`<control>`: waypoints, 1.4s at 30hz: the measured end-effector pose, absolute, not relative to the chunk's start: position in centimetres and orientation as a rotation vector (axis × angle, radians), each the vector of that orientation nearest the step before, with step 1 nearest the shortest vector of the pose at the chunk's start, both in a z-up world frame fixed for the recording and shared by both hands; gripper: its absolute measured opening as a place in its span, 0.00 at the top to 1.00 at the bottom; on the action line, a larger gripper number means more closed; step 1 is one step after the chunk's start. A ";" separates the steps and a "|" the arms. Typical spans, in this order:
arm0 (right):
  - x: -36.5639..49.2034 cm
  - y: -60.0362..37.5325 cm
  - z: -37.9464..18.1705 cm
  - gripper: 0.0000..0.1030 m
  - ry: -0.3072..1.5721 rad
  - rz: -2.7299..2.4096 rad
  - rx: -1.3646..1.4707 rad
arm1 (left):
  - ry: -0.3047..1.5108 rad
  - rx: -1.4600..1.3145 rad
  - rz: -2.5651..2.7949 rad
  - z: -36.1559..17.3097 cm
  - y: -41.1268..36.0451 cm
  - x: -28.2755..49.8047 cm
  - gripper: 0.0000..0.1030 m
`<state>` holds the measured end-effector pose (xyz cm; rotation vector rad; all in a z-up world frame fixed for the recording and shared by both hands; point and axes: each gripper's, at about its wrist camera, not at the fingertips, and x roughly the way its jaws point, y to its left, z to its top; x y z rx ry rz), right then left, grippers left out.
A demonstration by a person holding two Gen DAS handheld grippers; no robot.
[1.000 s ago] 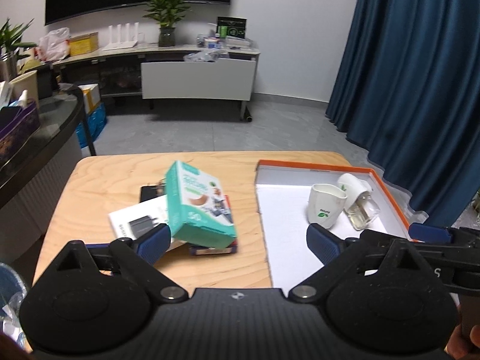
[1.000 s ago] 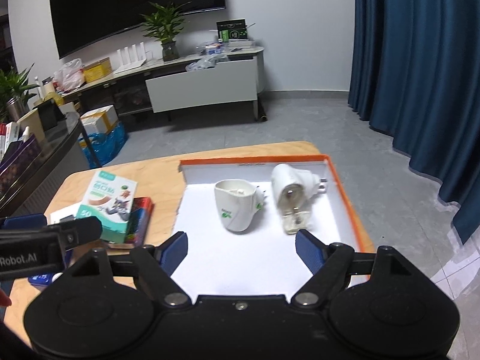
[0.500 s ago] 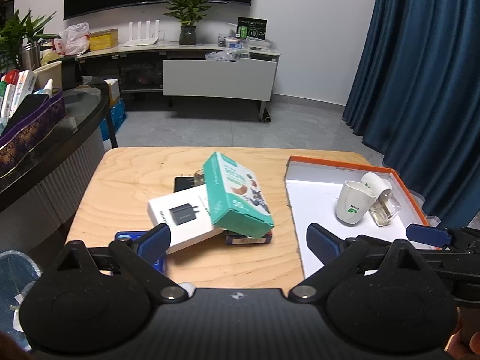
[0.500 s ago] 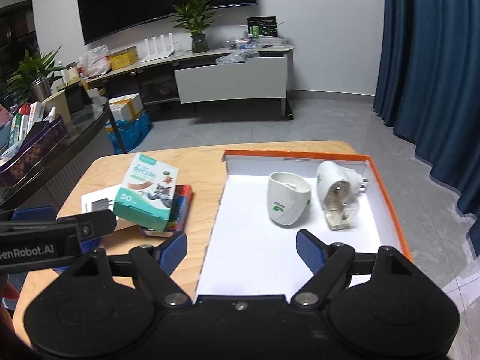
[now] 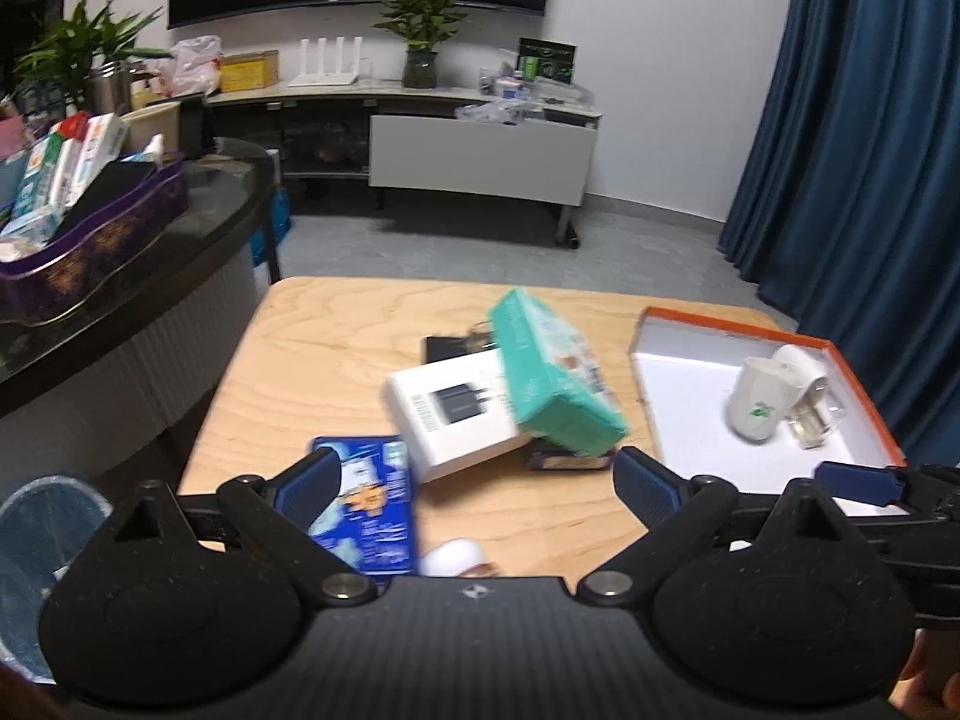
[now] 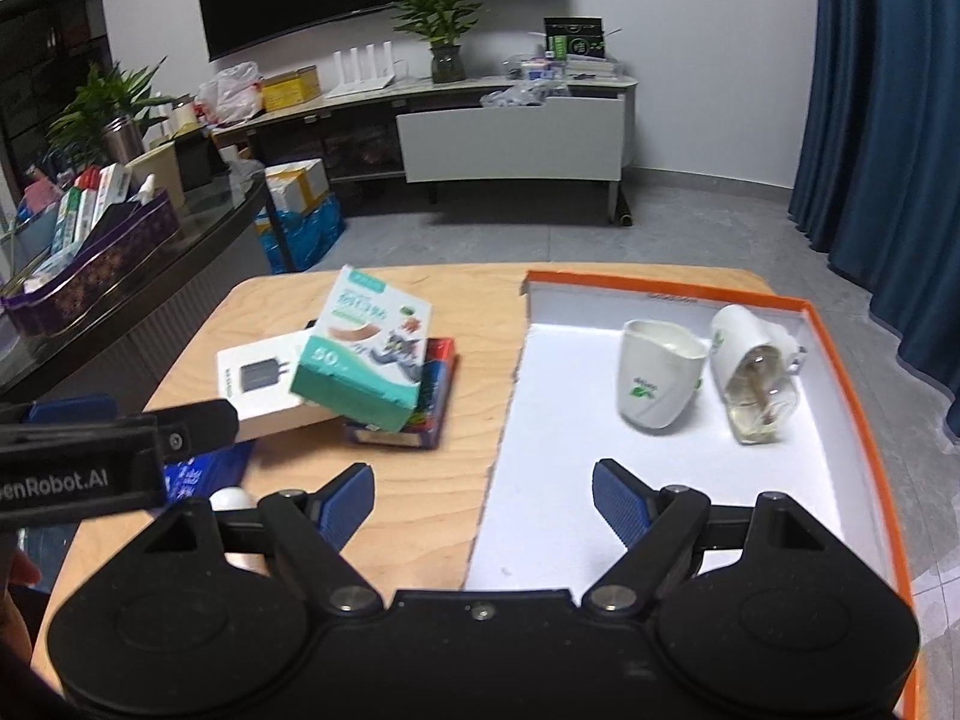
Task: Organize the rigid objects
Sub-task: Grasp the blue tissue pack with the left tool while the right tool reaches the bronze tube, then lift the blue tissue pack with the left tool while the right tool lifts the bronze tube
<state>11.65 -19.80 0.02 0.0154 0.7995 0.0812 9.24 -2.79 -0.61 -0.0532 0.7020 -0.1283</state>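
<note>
A teal box (image 5: 552,384) (image 6: 366,354) leans tilted on a white charger box (image 5: 450,414) (image 6: 264,381) and a dark flat box (image 5: 570,459) (image 6: 420,414) at the middle of the wooden table (image 5: 324,360). A blue flat pack (image 5: 366,504) and a small white round object (image 5: 453,558) lie nearer. The orange-rimmed white tray (image 5: 732,324) (image 6: 660,288) holds a white cup-shaped device (image 5: 759,408) (image 6: 657,384) and a plug-in vaporizer (image 5: 810,396) (image 6: 753,378). My left gripper (image 5: 474,480) hovers open short of the pile. My right gripper (image 6: 483,483) is open over the tray's near left edge. Neither holds anything.
A dark curved counter with a purple tin of boxes (image 5: 90,222) stands to the left of the table. A blue mesh bin (image 5: 36,540) sits on the floor at the near left. A blue curtain (image 5: 870,150) hangs at the right. Grey floor lies beyond the table.
Both grippers have drawn back from the table and turned left, so the pile and tray sit further away and to the right. The blue pack and white round object have come into view. Jaws unchanged.
</note>
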 end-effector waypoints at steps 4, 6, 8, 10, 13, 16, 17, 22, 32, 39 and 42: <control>11.2 -19.3 -0.5 0.08 0.808 0.101 0.013 | 0.748 -0.071 -0.056 -2.4 -0.1 9.7 0.02; 11.1 -19.1 -0.7 0.08 0.811 0.116 0.020 | 0.776 -0.083 -0.026 -3.4 1.0 10.1 0.02; 10.9 -18.7 -1.0 0.08 0.814 0.135 0.015 | 0.796 -0.094 -0.006 -4.2 1.7 10.6 0.02; 10.9 -18.3 -1.3 0.08 0.826 0.160 0.014 | 0.819 -0.101 0.002 -5.1 2.0 11.3 0.02; 10.6 -17.5 -1.6 0.08 0.834 0.199 -0.006 | 0.830 -0.076 0.004 -5.9 1.9 12.3 0.02; 10.4 -16.9 -2.0 0.08 0.839 0.225 -0.026 | 0.845 -0.079 -0.005 -6.2 2.0 13.6 0.02; 10.4 -16.7 -2.1 0.08 0.843 0.230 -0.026 | 0.848 -0.073 -0.014 -6.5 1.9 13.8 0.03; 10.6 -15.7 -2.8 0.08 0.861 0.267 -0.027 | 0.847 -0.053 -0.026 -7.2 1.8 14.8 0.29; 12.3 -11.2 -5.5 0.08 0.933 0.374 -0.067 | 0.813 -0.070 -0.030 -5.8 4.6 12.9 0.39; 14.1 -7.9 -7.1 0.26 0.923 0.377 -0.143 | 0.784 -0.088 -0.007 -4.6 6.1 11.3 0.39; 13.8 -7.5 -6.9 0.57 0.897 0.365 -0.162 | 0.776 -0.081 -0.001 -4.6 5.9 10.9 0.39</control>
